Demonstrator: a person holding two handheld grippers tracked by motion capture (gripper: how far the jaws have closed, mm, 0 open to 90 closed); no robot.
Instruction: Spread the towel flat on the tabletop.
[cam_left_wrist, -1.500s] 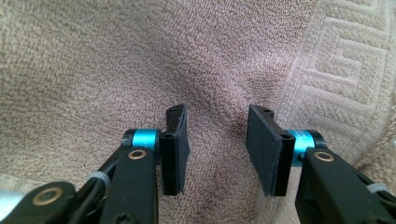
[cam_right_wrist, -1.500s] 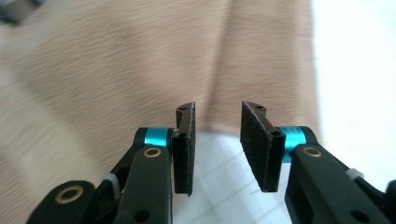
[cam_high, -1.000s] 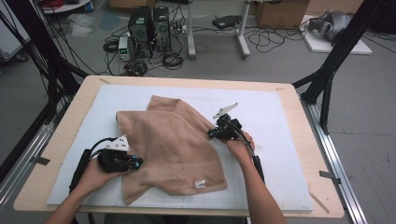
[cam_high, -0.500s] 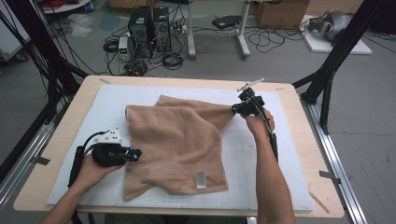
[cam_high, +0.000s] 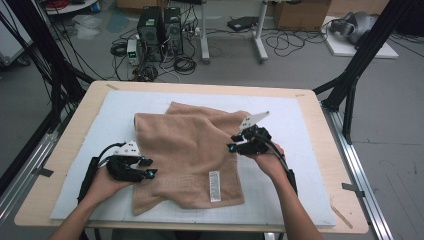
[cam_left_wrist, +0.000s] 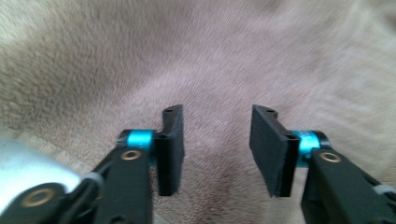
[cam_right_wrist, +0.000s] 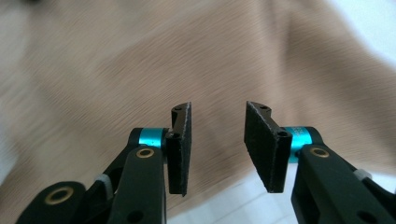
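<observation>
A tan towel (cam_high: 187, 150) lies partly spread on the pale mat (cam_high: 300, 190), with a white label (cam_high: 214, 186) near its front edge. My left gripper (cam_high: 148, 167) rests at the towel's left edge, jaws open over the pile (cam_left_wrist: 215, 84). My right gripper (cam_high: 232, 144) hovers at the towel's right edge, also open with nothing between its pads; the towel (cam_right_wrist: 140, 70) fills most of its view, with white mat (cam_right_wrist: 224, 200) below.
The wooden table (cam_high: 320, 120) carries the mat. Black frame legs (cam_high: 350, 85) stand at the right, more legs at the left. Computers and cables (cam_high: 160, 30) lie on the floor beyond the far edge.
My right gripper let go of the towel's far right corner and came back toward the towel's right edge, now open. The towel settled flatter. The left gripper shifted slightly onto the towel's edge.
</observation>
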